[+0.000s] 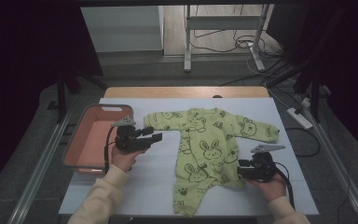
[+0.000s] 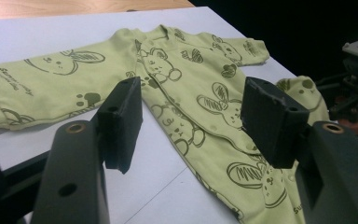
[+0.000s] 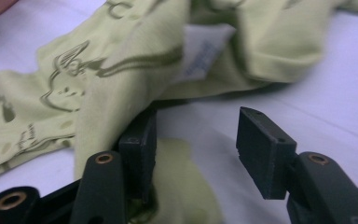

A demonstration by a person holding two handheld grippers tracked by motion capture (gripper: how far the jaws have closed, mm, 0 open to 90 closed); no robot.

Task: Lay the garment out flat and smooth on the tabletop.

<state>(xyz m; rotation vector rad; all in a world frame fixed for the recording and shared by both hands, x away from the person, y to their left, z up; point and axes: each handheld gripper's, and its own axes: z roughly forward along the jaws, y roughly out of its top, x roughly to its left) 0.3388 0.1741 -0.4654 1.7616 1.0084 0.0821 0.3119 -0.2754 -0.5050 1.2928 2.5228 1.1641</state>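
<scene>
Across the white table [image 1: 135,186], a green baby romper [image 1: 205,149] lies flat between my two tools.

Left of the romper, my left hand [image 1: 123,158] holds the left tool [image 1: 157,133] level, pointing at the near sleeve; its jaws stand apart with nothing between them, above the table just short of the cloth. At the romper's right leg, my right hand [image 1: 270,184] lies low with the right tool [image 1: 241,169] at the hem; its jaws stand partly apart, and soft ribbed fabric drapes over one jaw while the other is bare. The romper is thin knit cotton printed with dark bunnies and bears. Left of the left tool sits a pink tray [image 1: 86,140] with rounded corners.
</scene>
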